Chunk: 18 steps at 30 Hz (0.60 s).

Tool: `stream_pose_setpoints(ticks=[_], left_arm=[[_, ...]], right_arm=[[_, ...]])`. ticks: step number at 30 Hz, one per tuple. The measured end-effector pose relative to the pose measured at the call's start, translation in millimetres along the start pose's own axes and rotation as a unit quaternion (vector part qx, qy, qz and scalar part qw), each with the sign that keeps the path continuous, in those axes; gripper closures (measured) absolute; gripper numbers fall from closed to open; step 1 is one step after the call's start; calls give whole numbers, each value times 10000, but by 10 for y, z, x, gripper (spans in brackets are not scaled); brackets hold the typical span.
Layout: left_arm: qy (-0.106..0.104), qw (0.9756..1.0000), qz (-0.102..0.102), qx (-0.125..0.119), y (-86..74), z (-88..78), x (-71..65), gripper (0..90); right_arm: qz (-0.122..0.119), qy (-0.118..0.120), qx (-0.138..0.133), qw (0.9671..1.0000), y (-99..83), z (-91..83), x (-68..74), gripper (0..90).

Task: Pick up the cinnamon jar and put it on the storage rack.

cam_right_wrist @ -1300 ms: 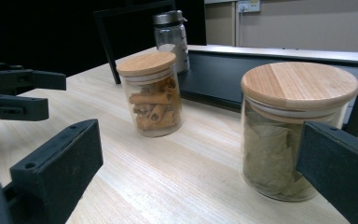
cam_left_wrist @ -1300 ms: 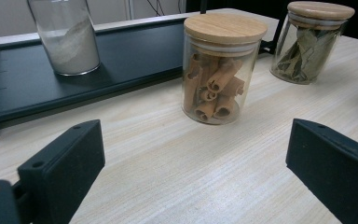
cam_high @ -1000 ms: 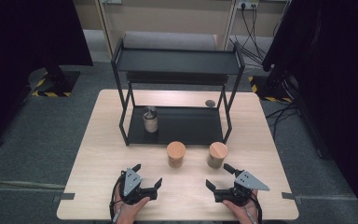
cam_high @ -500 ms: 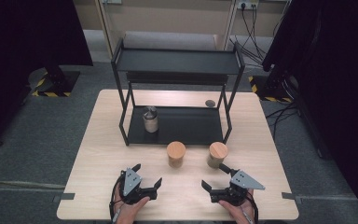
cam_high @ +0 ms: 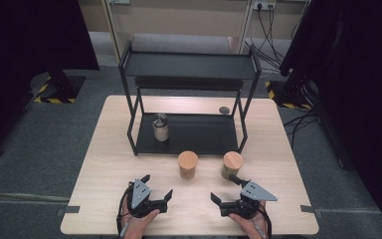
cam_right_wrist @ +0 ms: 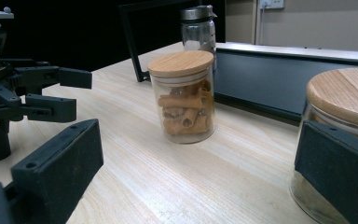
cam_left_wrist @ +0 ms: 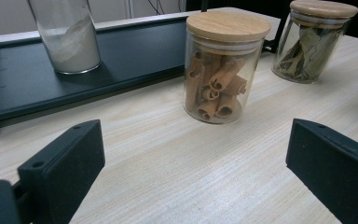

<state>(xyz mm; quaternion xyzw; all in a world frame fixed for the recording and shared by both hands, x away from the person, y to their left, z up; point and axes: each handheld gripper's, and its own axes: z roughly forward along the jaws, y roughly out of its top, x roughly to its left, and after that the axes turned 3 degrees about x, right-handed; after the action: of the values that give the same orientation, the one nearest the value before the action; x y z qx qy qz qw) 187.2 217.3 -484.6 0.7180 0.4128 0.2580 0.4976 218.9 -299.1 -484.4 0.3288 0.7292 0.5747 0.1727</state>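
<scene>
L tool (cam_high: pixel 156 189) and R tool (cam_high: pixel 227 190) sit at the near edge of the surface (cam_high: pixel 104 164), both w/ jaws wide apart, holding nothing. At 12 o'clock from the gap betw. them stands the cinnamon jar (cam_high: pixel 188 165); the bay-leaf jar (cam_high: pixel 232 165) is at 12 o'clock just past the R tool, near its far jaw. Farther at 12, the black rack (cam_high: pixel 189 133) carries a metal-lidded jar (cam_high: pixel 160 127) on its lower shelf, 11 o'clock side.

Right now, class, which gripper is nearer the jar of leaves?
Right. The right gripper sits just in front of the leaf jar; the left gripper is farther off, beyond the cinnamon jar.
</scene>
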Motion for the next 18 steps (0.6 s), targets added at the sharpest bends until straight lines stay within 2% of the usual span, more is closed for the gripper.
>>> stream_pose_setpoints(ticks=[18], left_arm=[[16, 10000, 51, 10, 4, 3, -15, 40]], right_arm=[[-34, 56, 36, 10000, 35, 98, 15, 15]])
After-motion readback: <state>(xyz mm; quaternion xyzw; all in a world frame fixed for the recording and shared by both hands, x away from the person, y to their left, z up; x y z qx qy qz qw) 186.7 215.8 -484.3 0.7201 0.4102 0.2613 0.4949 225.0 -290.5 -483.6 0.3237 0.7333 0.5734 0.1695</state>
